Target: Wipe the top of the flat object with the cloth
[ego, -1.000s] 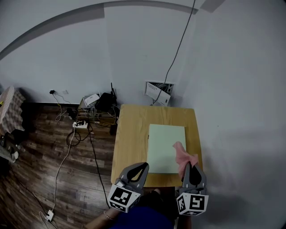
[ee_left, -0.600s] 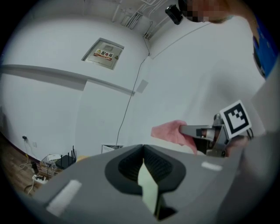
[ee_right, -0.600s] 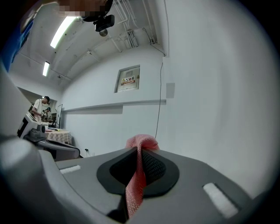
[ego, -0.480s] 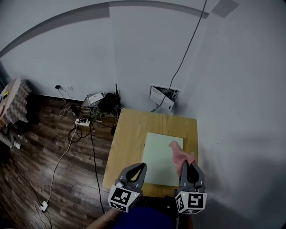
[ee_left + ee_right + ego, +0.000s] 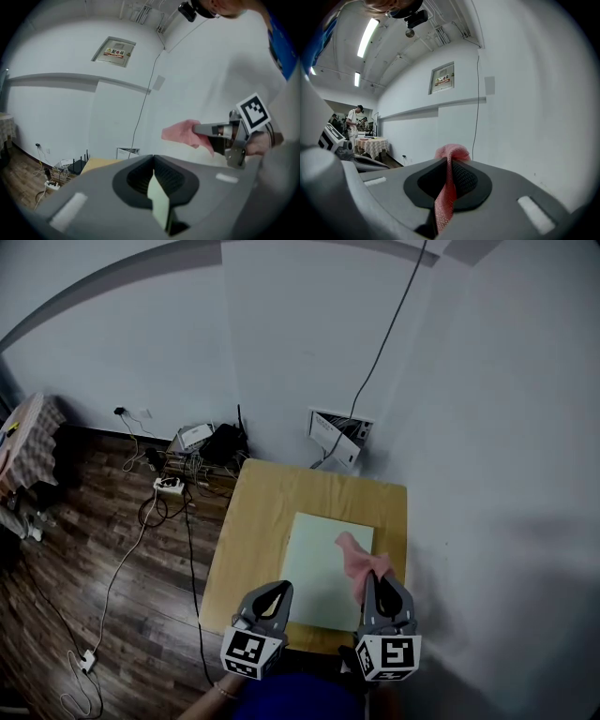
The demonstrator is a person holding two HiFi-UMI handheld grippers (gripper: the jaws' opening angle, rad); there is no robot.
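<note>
Small wooden table [image 5: 251, 521], light bare top — pale green flat sheet [image 5: 314, 570] lying on its right half

A wooden counter [image 5: 251, 521] stands against the wall [image 5: 281, 343], near an open wall box [image 5: 336, 435] with a cable [image 5: 384, 343] rising from it. On the wood floor [image 5: 94, 559] lie a power strip [image 5: 169, 485] and what looks like a black router [image 5: 223, 441].

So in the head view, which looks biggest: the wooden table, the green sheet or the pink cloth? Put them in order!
1. The wooden table looks biggest.
2. The green sheet lies on it and covers only part of the top.
3. The pink cloth looks smallest, even though it seems to be held up nearer the camera.
</note>
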